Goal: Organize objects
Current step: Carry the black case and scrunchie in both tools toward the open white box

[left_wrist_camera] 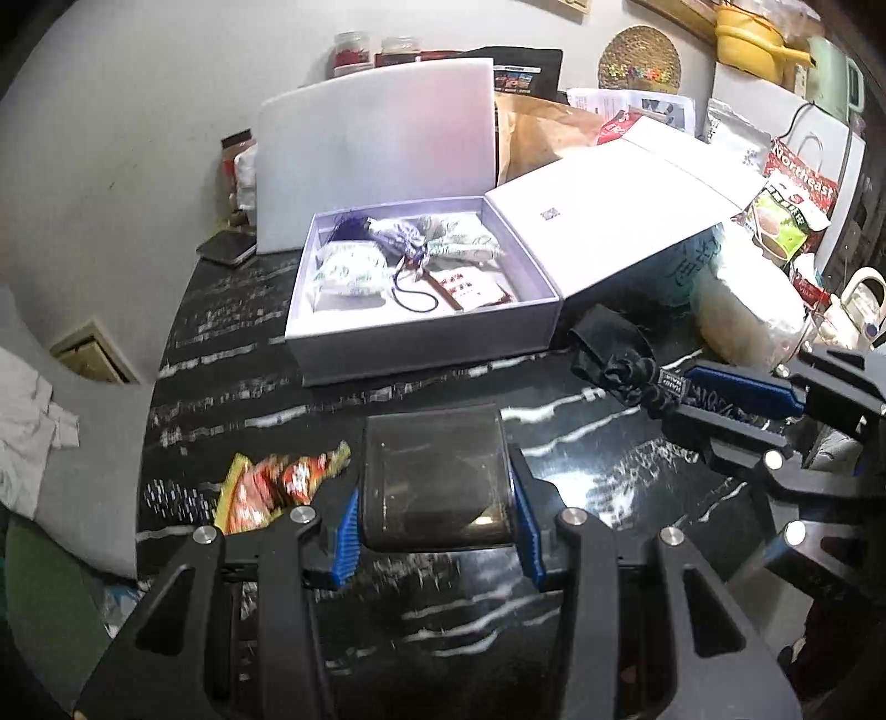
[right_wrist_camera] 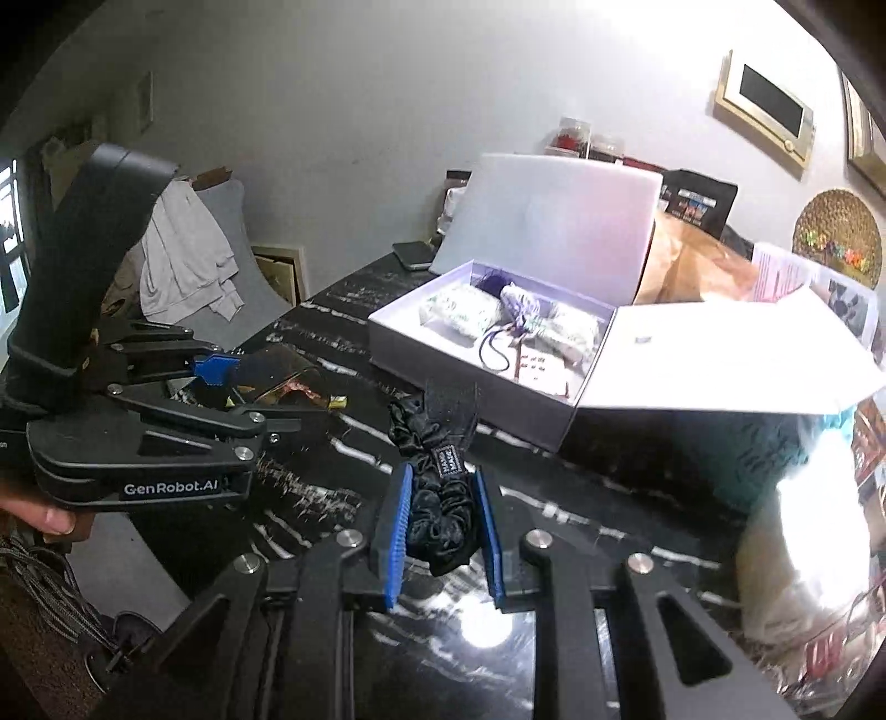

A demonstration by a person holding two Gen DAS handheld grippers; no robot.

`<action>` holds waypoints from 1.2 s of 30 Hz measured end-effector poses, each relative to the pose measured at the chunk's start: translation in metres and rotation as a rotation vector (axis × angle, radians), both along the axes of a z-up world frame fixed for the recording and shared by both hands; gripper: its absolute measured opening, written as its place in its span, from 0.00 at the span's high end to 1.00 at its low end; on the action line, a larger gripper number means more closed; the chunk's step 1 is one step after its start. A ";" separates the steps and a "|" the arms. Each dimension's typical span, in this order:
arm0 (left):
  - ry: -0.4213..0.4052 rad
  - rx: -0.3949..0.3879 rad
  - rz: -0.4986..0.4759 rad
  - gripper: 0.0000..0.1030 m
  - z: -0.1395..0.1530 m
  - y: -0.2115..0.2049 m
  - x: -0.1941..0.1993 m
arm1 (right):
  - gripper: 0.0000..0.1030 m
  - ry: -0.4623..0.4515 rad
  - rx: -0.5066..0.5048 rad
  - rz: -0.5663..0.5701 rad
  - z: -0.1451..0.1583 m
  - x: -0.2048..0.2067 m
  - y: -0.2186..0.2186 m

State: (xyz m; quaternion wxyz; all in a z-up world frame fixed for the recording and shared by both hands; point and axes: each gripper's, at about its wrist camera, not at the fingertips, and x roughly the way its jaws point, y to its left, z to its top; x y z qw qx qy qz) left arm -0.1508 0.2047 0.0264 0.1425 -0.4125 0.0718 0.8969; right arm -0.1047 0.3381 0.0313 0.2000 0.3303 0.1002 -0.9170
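**Both grippers loaded beside the open box**

The left gripper (left_wrist_camera: 434, 512) pinched a dark translucent case (left_wrist_camera: 434, 476), seemingly rigid and slick, across its sides. The right gripper (right_wrist_camera: 437, 526) squeezed a soft black scrunchie (right_wrist_camera: 443, 498) at mid-bunch; it looked light and yielding. The gift box (left_wrist_camera: 421, 343) lay at twelve o'clock.

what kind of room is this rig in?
Probably a lived-in home, likely a dining or kitchen corner: a cluttered black marble table, food jars against the wall, a yellow pot on a shelf, and snack bags.
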 end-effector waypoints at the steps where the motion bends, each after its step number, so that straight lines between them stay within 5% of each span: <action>1: 0.002 -0.003 -0.004 0.59 0.001 0.001 -0.003 | 0.79 0.004 0.006 -0.002 0.001 -0.002 0.001; 13: 0.022 -0.036 -0.023 0.59 0.021 0.020 -0.062 | 0.79 0.034 0.066 -0.036 0.024 -0.058 0.009; 36: -0.006 -0.059 0.006 0.59 -0.004 -0.003 -0.206 | 0.79 0.035 0.048 -0.043 0.028 -0.179 -0.020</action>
